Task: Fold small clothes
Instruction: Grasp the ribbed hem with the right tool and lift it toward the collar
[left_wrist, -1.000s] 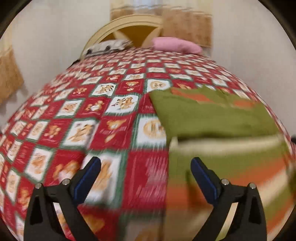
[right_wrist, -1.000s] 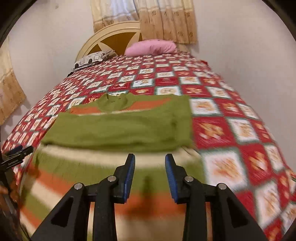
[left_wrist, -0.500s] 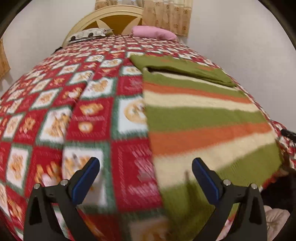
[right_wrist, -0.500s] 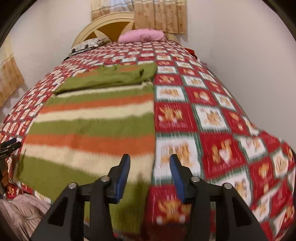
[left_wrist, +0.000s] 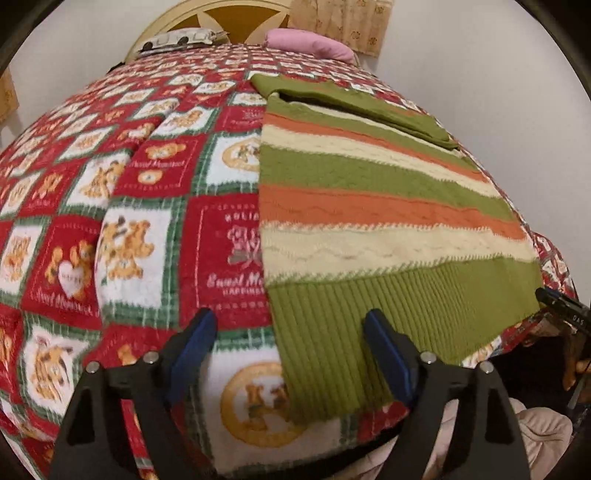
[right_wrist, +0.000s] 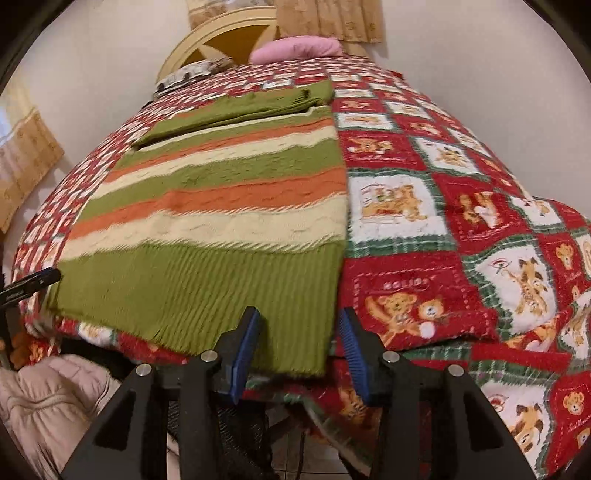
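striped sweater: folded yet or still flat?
Partly folded. The striped sweater lies flat on the blanket, green sleeves folded across its top; hem unfolded.

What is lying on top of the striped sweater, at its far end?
A folded green part of the striped sweater lies across its far end, probably the sleeves. What it covers cannot be seen. Under the sweater is the red bear blanket.

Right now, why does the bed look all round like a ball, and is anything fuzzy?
Left wrist view: the fisheye lens bulges the blanket into a dome, with dark corners; the striped sweater looks fairly sharp. Right wrist view: same bulge; the sweater is slightly soft, and the pink pillow far back is small and softer.
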